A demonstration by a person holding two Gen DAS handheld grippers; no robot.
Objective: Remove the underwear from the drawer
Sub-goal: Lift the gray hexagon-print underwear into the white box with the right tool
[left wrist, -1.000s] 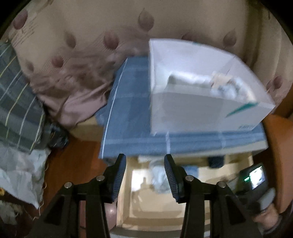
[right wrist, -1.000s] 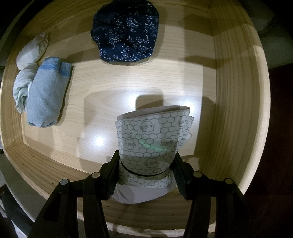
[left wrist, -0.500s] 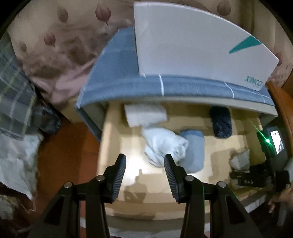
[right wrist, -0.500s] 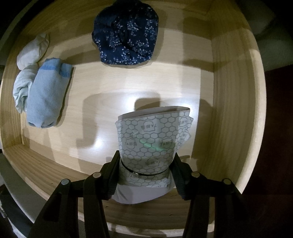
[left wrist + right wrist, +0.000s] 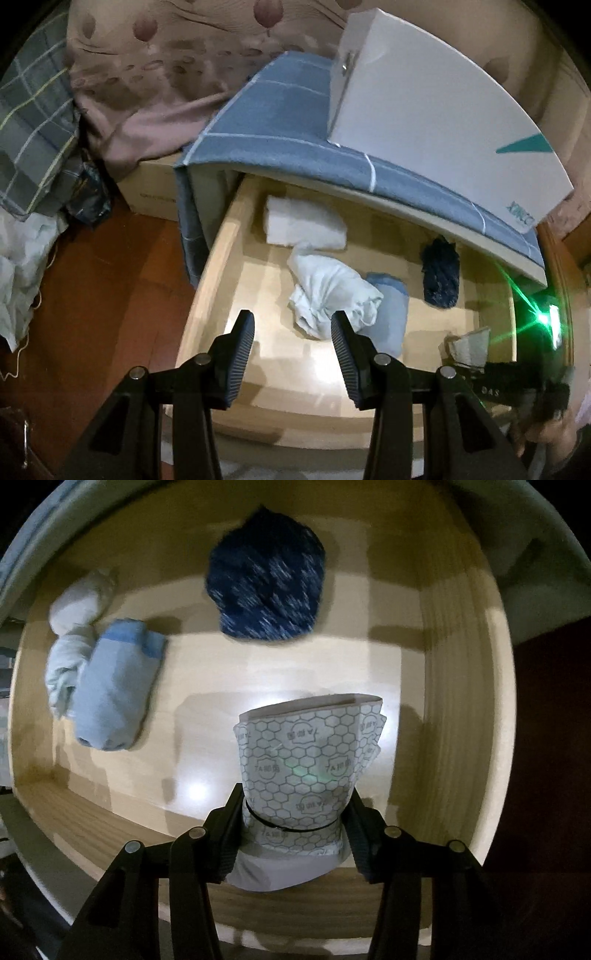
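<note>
The wooden drawer [image 5: 207, 280] stands open. In it lie a folded white cloth [image 5: 303, 225], a crumpled white garment [image 5: 328, 288], a rolled light-blue garment [image 5: 388, 317] [image 5: 110, 686] and a dark navy patterned garment [image 5: 441, 277] [image 5: 266, 590]. My left gripper [image 5: 291, 354] is open and empty, above the drawer's front left part, just before the white garment. My right gripper [image 5: 295, 812] is shut on a grey hexagon-patterned underwear roll [image 5: 306, 760], bound by a black band, at the drawer's front right; it also shows in the left wrist view [image 5: 469, 343].
A white box [image 5: 436, 122] sits on a blue checked cloth [image 5: 280, 122] over the cabinet top. Pink patterned bedding [image 5: 147, 81], a plaid cloth [image 5: 33, 122] and white plastic [image 5: 18, 266] lie at the left on the reddish wood floor [image 5: 92, 295].
My left gripper has swung down and forward from the white box toward the drawer's inside. The right gripper keeps its hold on the roll and has shifted slightly; its view is blurred.
</note>
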